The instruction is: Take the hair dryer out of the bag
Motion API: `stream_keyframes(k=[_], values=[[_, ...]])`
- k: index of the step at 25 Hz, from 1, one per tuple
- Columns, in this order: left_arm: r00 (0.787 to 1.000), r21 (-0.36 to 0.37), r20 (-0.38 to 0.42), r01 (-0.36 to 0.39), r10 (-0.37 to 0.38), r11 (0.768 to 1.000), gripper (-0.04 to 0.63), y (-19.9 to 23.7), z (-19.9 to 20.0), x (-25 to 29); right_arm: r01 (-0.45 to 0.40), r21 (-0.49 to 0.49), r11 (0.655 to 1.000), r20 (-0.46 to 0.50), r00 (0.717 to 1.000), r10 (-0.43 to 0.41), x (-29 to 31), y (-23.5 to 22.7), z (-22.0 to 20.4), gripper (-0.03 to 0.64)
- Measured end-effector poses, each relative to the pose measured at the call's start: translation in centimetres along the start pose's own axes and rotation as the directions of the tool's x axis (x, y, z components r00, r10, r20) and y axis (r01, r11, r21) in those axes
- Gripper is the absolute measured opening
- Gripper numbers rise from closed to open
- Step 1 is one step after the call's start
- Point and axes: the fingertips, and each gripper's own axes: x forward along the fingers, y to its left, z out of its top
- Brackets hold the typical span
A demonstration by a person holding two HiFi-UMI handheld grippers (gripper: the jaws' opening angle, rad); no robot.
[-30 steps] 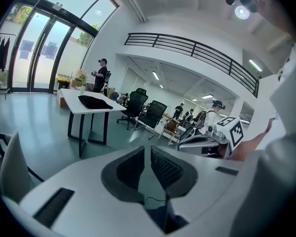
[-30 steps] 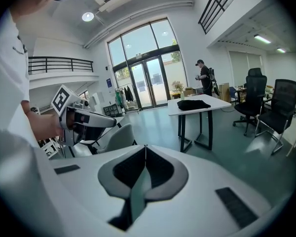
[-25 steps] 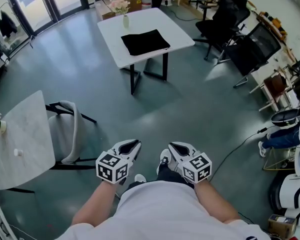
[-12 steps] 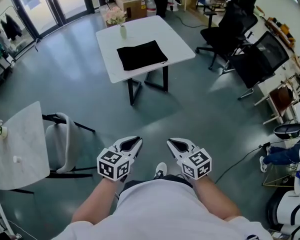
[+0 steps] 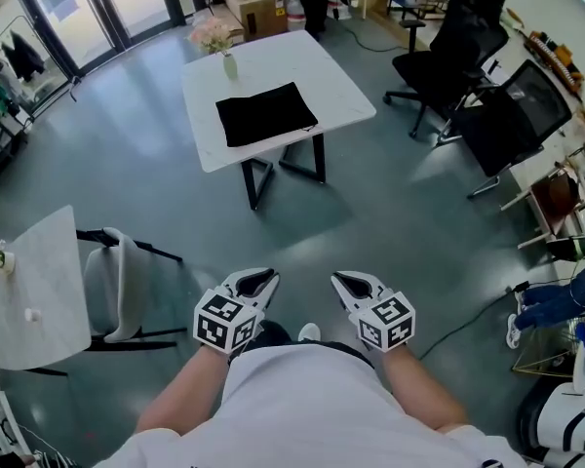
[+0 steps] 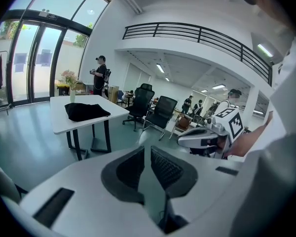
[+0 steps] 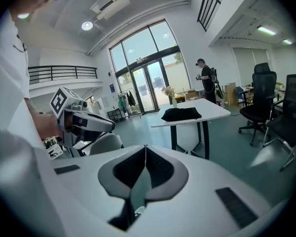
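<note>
- The black bag point(image 5: 266, 113) is lying on the table point(image 5: 343, 78), well ahead; no hair dryer is showing.
- The left gripper point(image 5: 257, 281) is gaping slightly and the right gripper point(image 5: 350, 282) is sitting closed, both empty; each is likely needing wider jaws before reaching.

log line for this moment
left gripper: slightly open, empty | right gripper: shut, empty | black fabric bag: on white square table, untouched

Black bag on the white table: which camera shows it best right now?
The head view: it looks down on the whole black bag, lying flat on the white table with its full outline visible. The left gripper view and the right gripper view each catch it only small, distant and side-on, as a low dark heap.
</note>
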Motion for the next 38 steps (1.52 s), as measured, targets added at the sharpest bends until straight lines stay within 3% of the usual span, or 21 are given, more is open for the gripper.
stream_keyframes(k=[14,28,38], values=[[0.999,-0.007,-0.017,0.032,-0.032,0.999,0.054,4.9,4.3,6.7,0.046,0.036,0.998,-0.032,0.999,-0.044,3.4,-6.8,1.6,0.017],[1.000,-0.033,0.007,0.024,-0.024,0.999,0.054,17.6,13.9,13.1,0.019,-0.005,1.000,-0.072,0.997,-0.019,15.3,-14.2,11.2,0.017],[0.998,-0.024,0.046,-0.038,0.039,0.999,0.054,27.5,19.1,14.4,-0.018,-0.048,0.999,-0.075,0.997,0.014,24.5,-17.3,17.8,0.017]])
